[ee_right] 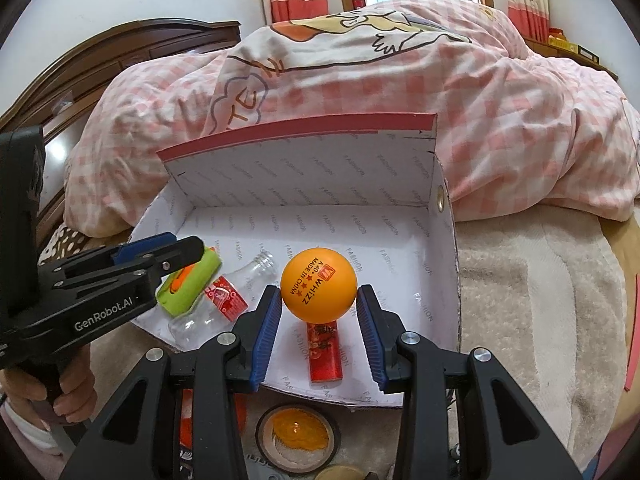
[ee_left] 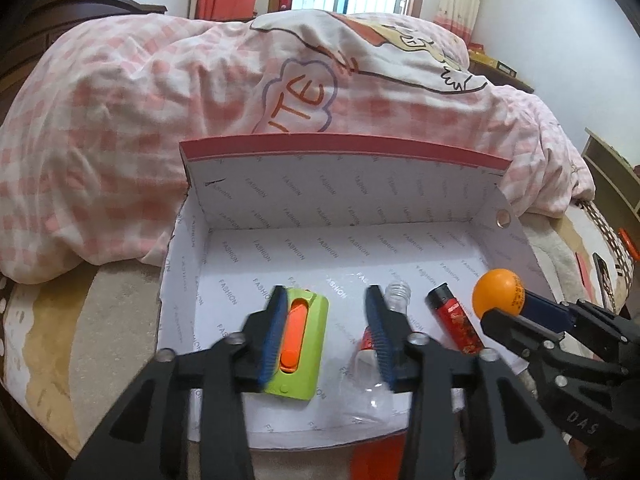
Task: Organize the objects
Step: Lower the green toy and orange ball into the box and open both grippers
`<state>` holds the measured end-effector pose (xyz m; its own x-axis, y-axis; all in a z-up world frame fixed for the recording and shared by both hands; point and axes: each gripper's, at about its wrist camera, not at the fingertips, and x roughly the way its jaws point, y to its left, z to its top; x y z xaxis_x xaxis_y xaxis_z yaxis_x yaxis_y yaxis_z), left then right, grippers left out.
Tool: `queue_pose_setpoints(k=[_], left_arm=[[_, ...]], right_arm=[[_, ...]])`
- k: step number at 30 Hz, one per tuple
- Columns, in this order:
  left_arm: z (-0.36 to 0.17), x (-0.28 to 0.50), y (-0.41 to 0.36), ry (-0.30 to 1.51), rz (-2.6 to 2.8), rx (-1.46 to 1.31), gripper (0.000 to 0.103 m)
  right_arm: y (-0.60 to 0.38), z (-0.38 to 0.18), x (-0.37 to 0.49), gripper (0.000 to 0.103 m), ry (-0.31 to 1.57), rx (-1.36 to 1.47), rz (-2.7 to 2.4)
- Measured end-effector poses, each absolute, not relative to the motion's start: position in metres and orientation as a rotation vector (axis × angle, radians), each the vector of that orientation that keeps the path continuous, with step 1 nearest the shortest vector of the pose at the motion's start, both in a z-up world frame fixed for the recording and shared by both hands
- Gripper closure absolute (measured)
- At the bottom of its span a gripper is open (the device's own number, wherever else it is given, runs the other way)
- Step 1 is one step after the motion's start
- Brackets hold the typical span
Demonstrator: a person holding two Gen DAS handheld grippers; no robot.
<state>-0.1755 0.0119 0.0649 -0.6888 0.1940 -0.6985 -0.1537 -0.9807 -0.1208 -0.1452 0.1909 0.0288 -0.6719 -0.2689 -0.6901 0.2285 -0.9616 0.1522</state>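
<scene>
Gripping the orange ping-pong ball [ee_right: 318, 282] over the shoebox [ee_right: 304, 168], the right gripper [ee_right: 318, 320] readies a drop, while the left gripper [ee_left: 326, 332], at its nine o'clock, stands released over the green utility knife [ee_left: 298, 344] it has delivered.

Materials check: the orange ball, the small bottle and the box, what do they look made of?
Orange ball: looks like matte plastic, printed like a table-tennis ball.
Small bottle: clear and glossy, glass or hard plastic; I cannot tell which.
Box: looks like cardboard, with a white printed inside, red edge and folded flaps.
</scene>
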Motion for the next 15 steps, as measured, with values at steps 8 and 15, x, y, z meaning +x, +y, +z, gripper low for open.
queue_pose_setpoints(k=[8, 15], left_arm=[[0.069, -0.17, 0.017, -0.035, 2.742, -1.126, 0.056], [0.07, -0.164, 0.015, -0.045, 2.74, -1.136, 0.056]], right_arm=[[0.191, 0.03, -0.14, 0.063, -0.102, 1.087, -2.624], [0.191, 0.034, -0.133, 0.061, -0.12, 1.057, -2.628]])
